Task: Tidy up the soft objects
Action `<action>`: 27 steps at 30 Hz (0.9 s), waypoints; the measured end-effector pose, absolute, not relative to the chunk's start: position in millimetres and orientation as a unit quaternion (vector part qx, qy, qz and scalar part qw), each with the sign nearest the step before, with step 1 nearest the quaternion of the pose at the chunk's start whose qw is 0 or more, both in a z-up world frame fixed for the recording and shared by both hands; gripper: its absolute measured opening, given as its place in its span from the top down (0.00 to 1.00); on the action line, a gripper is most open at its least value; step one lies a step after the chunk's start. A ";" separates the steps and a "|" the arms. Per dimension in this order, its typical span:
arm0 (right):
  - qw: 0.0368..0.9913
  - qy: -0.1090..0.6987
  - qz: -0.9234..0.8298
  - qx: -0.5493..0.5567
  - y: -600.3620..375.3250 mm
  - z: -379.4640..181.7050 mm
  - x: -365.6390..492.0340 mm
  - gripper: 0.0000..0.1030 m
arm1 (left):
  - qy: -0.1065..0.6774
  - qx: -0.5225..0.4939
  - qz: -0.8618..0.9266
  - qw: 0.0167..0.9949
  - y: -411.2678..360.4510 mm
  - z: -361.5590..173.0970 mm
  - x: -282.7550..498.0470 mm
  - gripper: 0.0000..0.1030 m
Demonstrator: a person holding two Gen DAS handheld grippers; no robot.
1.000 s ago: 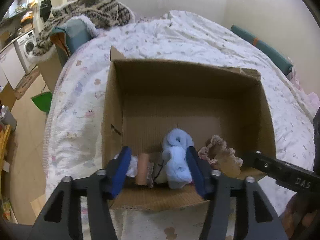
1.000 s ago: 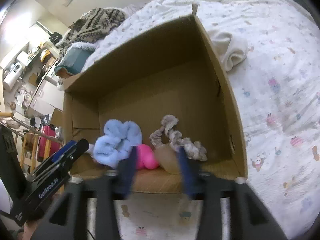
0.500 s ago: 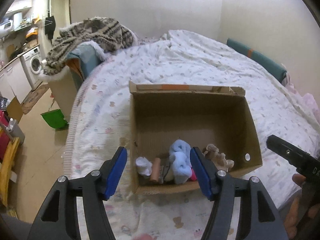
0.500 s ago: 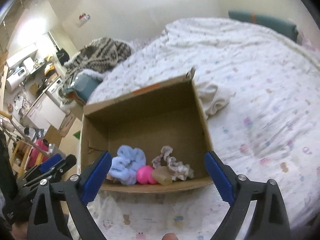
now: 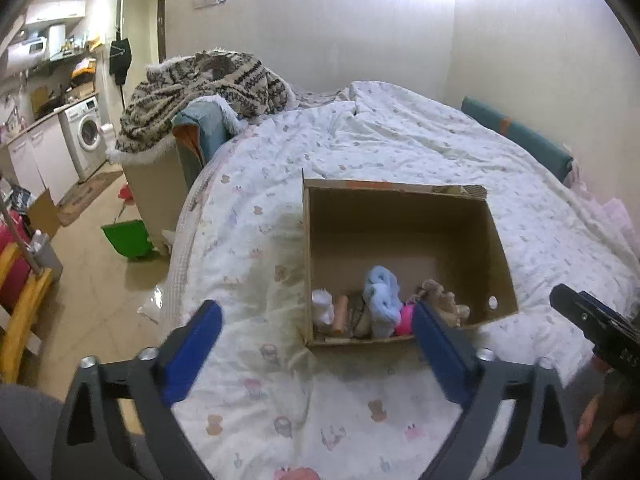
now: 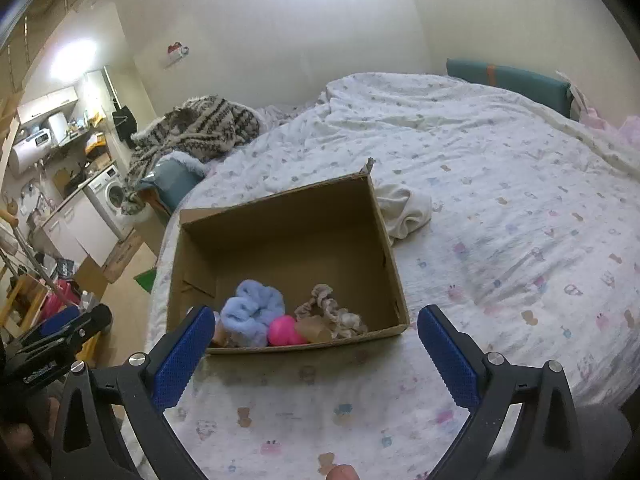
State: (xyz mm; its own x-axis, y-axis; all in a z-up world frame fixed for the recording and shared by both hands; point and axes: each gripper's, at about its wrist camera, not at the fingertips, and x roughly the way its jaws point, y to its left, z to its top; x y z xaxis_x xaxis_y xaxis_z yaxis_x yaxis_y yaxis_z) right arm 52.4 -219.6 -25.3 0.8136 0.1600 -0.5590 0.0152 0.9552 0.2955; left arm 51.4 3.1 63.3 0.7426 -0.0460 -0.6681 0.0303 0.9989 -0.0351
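Observation:
An open cardboard box [image 5: 404, 220] [image 6: 280, 236] sits on the bed. Along its near wall lie a light blue scrunchie [image 5: 382, 296] [image 6: 252, 312], a pink ball [image 5: 405, 318] [image 6: 282, 332], a beige scrunchie [image 5: 442, 300] [image 6: 334, 312], a white soft item [image 5: 322, 306] and a tan roll [image 5: 342, 312]. My left gripper [image 5: 316, 352] is open and empty, held back above the quilt in front of the box. My right gripper [image 6: 316, 356] is open and empty, also in front of the box. A white cloth [image 6: 404, 210] lies on the bed just right of the box.
The bed has a white printed quilt [image 5: 400, 140] [image 6: 500, 184]. A patterned blanket [image 5: 208, 88] is piled at the far left. Left of the bed is open floor with a green bin [image 5: 126, 238] and a washing machine [image 5: 86, 136]. A teal cushion [image 6: 508, 80] lies along the wall.
Both grippers have pulled back and up from inside the box and opened wide. The soft items stay in the box.

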 end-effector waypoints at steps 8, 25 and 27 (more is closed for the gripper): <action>0.944 0.307 0.021 0.122 -208.7 -40.1 43.7 0.00 | 0.374 -0.020 -0.014 0.927 -2.3 50.6 36.4 0.01; 0.939 0.333 0.012 0.090 -198.5 -55.4 55.4 0.00 | 0.397 -0.019 -0.026 0.917 -5.6 28.0 53.8 0.01; 0.939 0.333 0.012 0.089 -197.9 -55.9 55.9 0.00 | 0.396 -0.018 -0.027 0.918 -6.4 27.6 53.1 0.01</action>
State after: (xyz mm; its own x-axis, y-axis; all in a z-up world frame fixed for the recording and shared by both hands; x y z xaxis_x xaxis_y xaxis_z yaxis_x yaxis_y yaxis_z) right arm 55.9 -197.9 -55.9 0.7773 0.0822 -0.6238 0.0360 0.9840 0.1745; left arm 53.1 -6.4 27.6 0.6849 -0.0650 -0.7257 0.0358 0.9978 -0.0556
